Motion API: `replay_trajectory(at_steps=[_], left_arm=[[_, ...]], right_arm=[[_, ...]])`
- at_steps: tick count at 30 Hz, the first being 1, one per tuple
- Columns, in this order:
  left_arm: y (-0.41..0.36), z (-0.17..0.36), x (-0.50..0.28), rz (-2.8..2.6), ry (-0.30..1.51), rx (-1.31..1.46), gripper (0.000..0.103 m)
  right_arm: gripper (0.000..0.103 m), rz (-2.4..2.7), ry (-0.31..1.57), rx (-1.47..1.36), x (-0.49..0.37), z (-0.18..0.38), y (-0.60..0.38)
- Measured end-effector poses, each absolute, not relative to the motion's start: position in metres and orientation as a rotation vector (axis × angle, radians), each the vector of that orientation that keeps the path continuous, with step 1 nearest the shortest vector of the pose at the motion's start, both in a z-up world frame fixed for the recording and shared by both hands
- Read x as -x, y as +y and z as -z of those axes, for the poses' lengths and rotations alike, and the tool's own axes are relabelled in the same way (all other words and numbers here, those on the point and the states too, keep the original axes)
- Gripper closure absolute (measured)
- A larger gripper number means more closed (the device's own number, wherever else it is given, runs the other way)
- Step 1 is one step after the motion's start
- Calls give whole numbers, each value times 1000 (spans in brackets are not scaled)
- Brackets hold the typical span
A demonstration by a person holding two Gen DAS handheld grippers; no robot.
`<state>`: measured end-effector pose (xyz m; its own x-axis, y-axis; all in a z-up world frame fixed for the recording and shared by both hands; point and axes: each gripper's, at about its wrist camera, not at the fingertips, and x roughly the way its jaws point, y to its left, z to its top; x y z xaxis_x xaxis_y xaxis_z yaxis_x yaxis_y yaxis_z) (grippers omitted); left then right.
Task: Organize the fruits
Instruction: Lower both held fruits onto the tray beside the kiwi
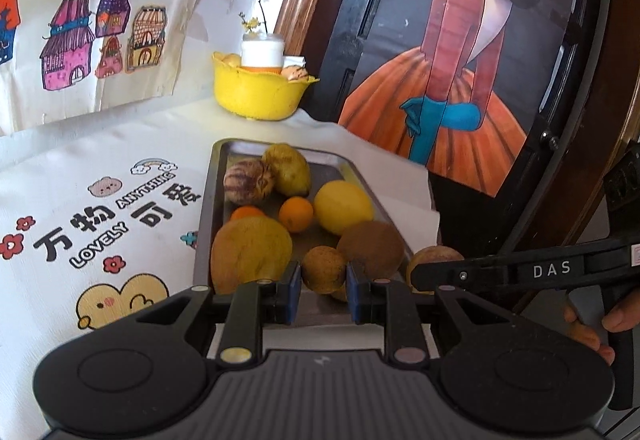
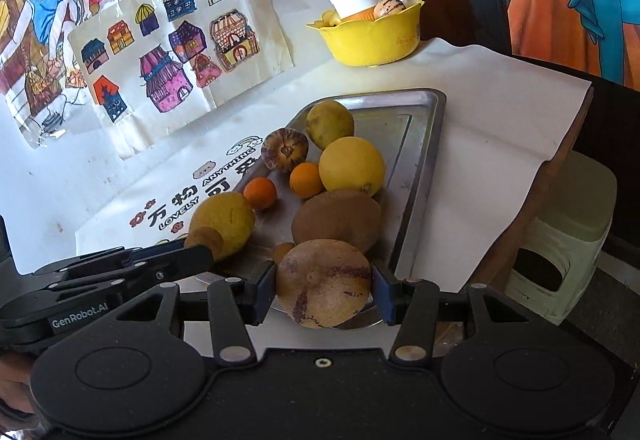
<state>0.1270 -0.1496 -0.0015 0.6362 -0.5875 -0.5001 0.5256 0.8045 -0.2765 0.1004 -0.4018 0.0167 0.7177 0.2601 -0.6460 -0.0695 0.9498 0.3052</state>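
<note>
Metal tray (image 2: pixel 424 144) on the white cloth holds the fruit: a greenish-yellow one (image 2: pixel 330 123) at the far end, a purple-striped one (image 2: pixel 284 149) beside it, a big lemon (image 2: pixel 352 166), 2 small oranges (image 2: pixel 306 180) (image 2: pixel 260 193) and a brown kiwi (image 2: pixel 337 221) nearer. A large rough yellow fruit (image 2: pixel 224 222) sits at the tray's near left edge. A small brown fruit (image 1: pixel 323 269) and a tan purple-streaked one (image 2: pixel 323 283) are each held off the tray at its near end.

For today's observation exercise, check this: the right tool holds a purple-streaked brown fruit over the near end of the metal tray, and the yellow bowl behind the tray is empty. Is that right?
Not quite. The yellow bowl is not empty: the right wrist view shows a white jar and fruit in it. The rest holds: the right tool grips the purple-streaked brown fruit over the near end of the metal tray.
</note>
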Motion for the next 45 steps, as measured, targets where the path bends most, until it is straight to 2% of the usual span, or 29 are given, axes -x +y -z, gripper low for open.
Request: replay_trajectory(at_steps=[18, 45], left_arm=[[-158, 21, -144, 599, 689, 108, 78], [-159, 25, -161, 586, 731, 93, 77]], right_arm=[[51, -192, 756, -216, -109, -7, -395], [51, -162, 657, -116, -112, 4, -375]])
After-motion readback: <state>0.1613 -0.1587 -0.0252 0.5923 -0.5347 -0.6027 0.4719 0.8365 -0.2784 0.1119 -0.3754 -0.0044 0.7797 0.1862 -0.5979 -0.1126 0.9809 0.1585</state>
